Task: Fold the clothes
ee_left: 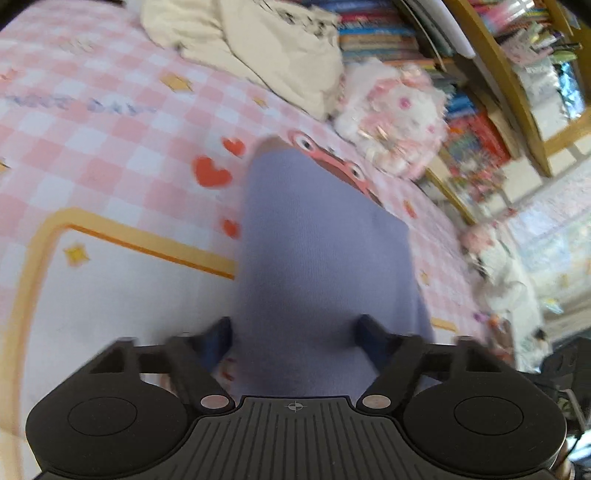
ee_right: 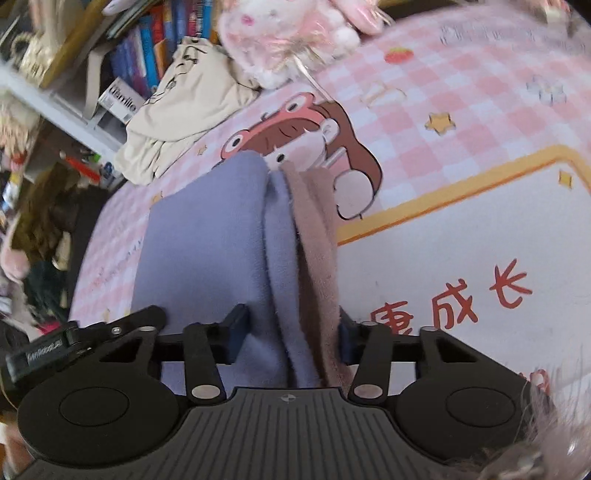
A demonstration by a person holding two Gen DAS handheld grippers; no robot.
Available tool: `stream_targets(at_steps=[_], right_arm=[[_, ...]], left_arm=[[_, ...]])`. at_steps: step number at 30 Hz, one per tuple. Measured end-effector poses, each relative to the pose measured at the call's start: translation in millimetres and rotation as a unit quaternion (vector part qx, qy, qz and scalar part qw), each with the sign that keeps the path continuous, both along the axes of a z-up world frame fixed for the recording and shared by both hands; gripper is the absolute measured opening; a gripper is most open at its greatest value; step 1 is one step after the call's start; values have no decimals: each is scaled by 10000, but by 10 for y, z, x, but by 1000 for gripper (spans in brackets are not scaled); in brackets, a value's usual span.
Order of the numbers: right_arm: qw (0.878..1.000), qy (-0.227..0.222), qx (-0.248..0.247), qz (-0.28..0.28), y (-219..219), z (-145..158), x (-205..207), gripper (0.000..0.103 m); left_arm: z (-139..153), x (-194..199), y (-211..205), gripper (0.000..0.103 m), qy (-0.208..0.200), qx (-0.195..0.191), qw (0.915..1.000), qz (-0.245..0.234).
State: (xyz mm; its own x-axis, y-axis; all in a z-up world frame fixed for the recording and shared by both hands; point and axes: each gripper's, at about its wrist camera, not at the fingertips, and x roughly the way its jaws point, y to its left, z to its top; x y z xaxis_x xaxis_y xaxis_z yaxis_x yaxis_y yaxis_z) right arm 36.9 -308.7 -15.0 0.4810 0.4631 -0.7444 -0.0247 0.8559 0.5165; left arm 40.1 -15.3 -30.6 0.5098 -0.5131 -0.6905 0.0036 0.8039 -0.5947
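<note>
**A:** How many garments were on the bed?

**B:** Two that I could count. One lavender garment lay folded on the pink checked bedcover, with a mauve-brown fleecy inner side showing along its right edge in the right wrist view. One cream garment lay crumpled near the bookshelf, apart from the lavender one. There was also one pink-and-white plush toy just beside the cream heap.

**A:** Anything you couldn't make out?

**B:** Plenty. The left wrist view was blurred, so the lavender cloth read as one smooth mass there. It covered most of the cartoon face printed on the bedcover, leaving only the eyes visible. The books on the shelf were too smeared to count, and the clutter beyond the bed's edge was unreadable.

**A:** And the jaws?

**B:** Two grippers. The left gripper stood fairly wide, with the lavender cloth filling the gap between its fingers; whether the pads pressed on it, I couldn't tell through the blur. The right gripper was narrower, its fingers set either side of the garment's layered edge, the right pad against the fleecy layer and the left against the lavender, gripping that fold.
</note>
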Motion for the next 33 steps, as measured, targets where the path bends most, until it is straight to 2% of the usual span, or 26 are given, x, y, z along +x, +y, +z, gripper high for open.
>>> stream_targets(at_steps=[3,5,7,8,10,13,15,17,20,23,26,28,33], right_arm=[[9979,-343,-517,163,199,152,-171,28],[9937,-622,-805,467,374,269,-332,27],[9917,-711,-714,802,481,349,-453,27],[9920,-609,-703,856,500,343,-471,27],[9953,-251,-674,646,451,277,-449,31],[9991,250,-332,106,314,143,-391,46],[9986,487,-39,-185,250,63,-373,48],[9961,705,244,-464,191,-11,-358,51],[9957,690,291,-546,245,5,-346,53],[9972,634,107,-395,324,14,-323,46],[9975,584,171,-371,334,3,-330,37],[9990,366,34,-271,381,61,-367,31],[9966,-432,-653,266,663,304,-438,29]], left_arm=[[123,-79,-107,55,-347,604,9969,-369],[269,-200,-183,53,-705,1144,9885,-688],[366,-327,-208,54,-926,1510,9794,-974],[376,-357,-174,55,-884,1543,9784,-1053],[328,-343,-58,57,-577,1270,9846,-1054],[165,-239,182,66,-10,571,9950,-820],[78,-193,281,68,186,185,9973,-689],[34,-159,314,70,248,-24,9974,-674],[16,-122,271,69,142,-75,9966,-809],[30,-115,232,67,47,28,9955,-943],[37,-102,242,60,19,51,9950,-995],[62,-120,249,55,-65,85,9946,-1034],[226,-164,270,51,-525,329,9919,-1107]])
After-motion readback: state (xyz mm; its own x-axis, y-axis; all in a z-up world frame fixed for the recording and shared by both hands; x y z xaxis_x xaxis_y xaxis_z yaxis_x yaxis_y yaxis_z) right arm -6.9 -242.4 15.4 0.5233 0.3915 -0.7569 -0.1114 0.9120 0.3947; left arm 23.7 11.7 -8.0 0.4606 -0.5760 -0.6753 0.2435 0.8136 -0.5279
